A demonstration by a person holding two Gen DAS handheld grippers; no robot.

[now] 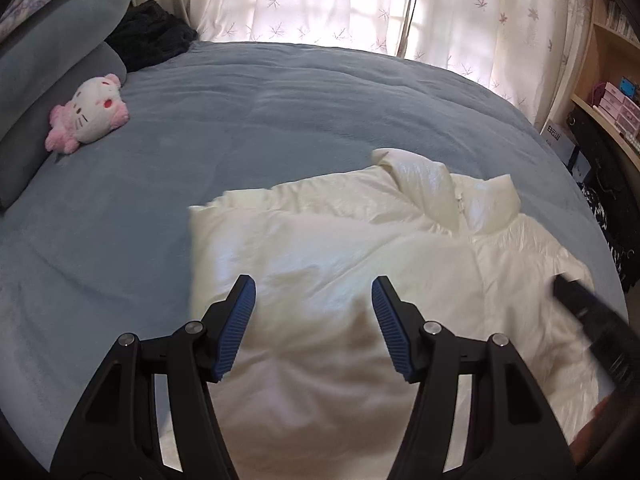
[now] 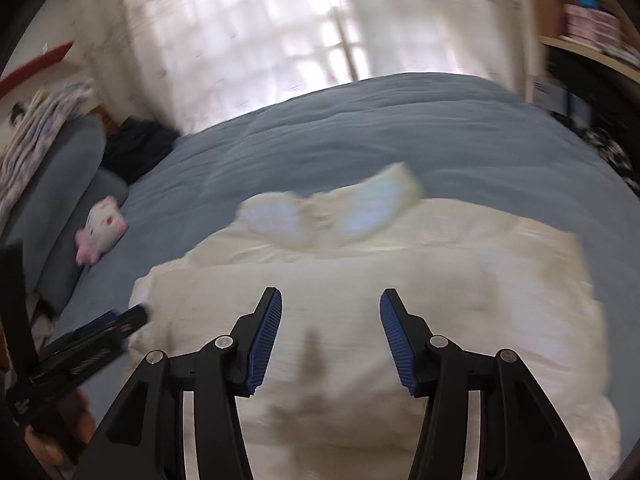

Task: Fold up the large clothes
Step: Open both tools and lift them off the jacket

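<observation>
Blue-padded fingers (image 1: 240, 320) fill the foreground of the left wrist view, and the left gripper (image 1: 314, 292) is spread wide, nothing between its fingers, hovering over the near part of the garment. Same story on the other side: the right gripper (image 2: 331, 300) is parted wide too, holding nothing, its ribbed pads framing pale fabric below.

Biggest thing out there is the bed (image 1: 280, 92), covered in a grey-blue fleece blanket, stretching back to the window. Behind it hang sheer white curtains (image 1: 320, 0) with a small leaf print, daylight glowing through.

On the near right part of the bed lies the white puffer jacket (image 1: 320, 240), shiny and quilted, spread flat with its collar (image 1: 424, 184) pointing away toward the window. The left side looks folded in, giving a straight left edge. The right wrist view is motion-blurred, so the jacket (image 2: 400, 280) shows only as a cream block with the collar smeared at the far end.

At the head of the bed on the left sit grey-blue pillows (image 1: 52, 52), with a dark bundle of cloth (image 1: 148, 32) beside them near the curtain. A wooden shelf unit (image 1: 612, 60) with pink boxes stands at the right.

Smallest of the lot: a pink and white Hello Kitty plush (image 1: 90, 112) resting on the blanket just beside the pillows, well apart from the jacket.

Each gripper shows at the edge of the other's view, over the jacket's sides.
</observation>
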